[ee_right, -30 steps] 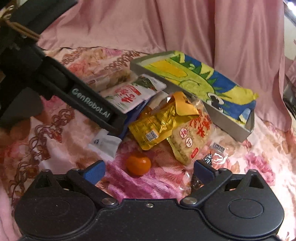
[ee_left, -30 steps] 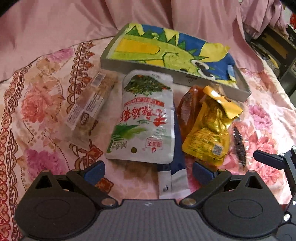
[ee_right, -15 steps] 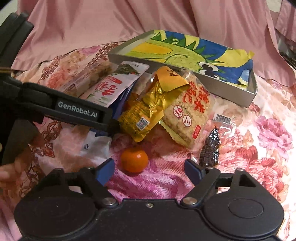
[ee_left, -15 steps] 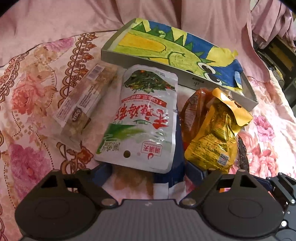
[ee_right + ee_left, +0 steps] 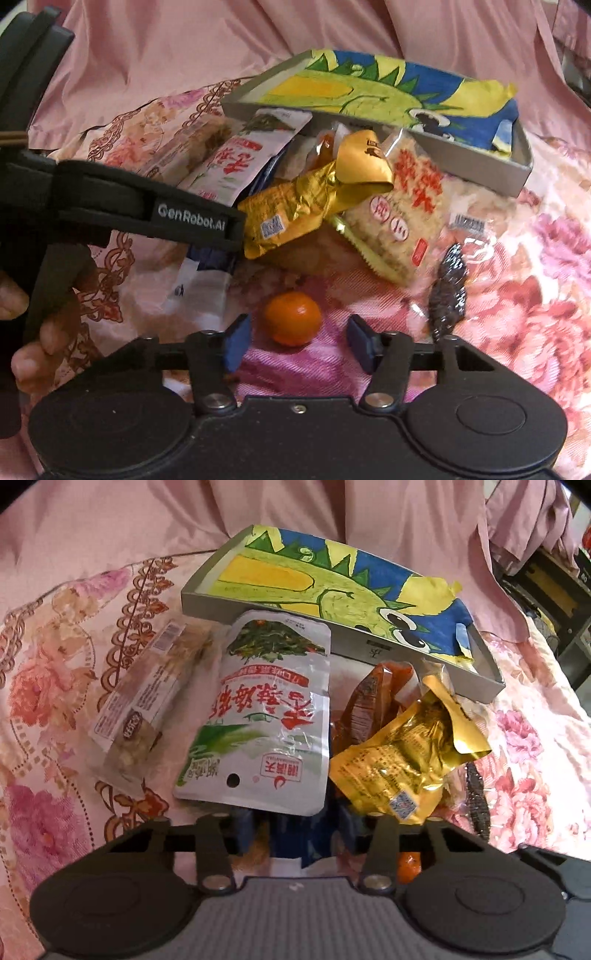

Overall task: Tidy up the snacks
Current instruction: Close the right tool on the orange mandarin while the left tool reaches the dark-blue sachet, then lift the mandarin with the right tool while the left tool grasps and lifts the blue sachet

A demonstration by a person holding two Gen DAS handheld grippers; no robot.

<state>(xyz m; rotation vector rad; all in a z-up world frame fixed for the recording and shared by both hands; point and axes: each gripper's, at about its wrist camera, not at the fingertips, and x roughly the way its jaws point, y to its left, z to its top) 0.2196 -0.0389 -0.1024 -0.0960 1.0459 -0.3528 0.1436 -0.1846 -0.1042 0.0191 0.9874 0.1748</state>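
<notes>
Snack packets lie heaped on a flowered cloth in front of a grey tray [image 5: 369, 646] lined with a dinosaur drawing. My left gripper [image 5: 295, 825] is closing around a dark blue and white packet [image 5: 295, 834]. That packet sits between the pads under the white-green packet [image 5: 266, 716], and a sliver of cloth shows beside the left pad. In the right wrist view my right gripper [image 5: 299, 345] is closing around a small mandarin [image 5: 291, 317], with a gap on each side. My left gripper's finger [image 5: 192, 218] reaches in from the left.
A gold packet [image 5: 399, 764], an orange-brown packet [image 5: 369, 698] and a clear biscuit packet [image 5: 147, 701] surround the left gripper. A rice-cracker packet [image 5: 402, 218] and a dark wrapped fruit [image 5: 448, 295] lie right of the mandarin. A person's hand [image 5: 22, 332] holds the left gripper. Pink drapes hang behind.
Both pairs of jaws have narrowed from wide open. The left gripper has come in over the blue packet. The right gripper has rolled level and dropped towards the mandarin.
</notes>
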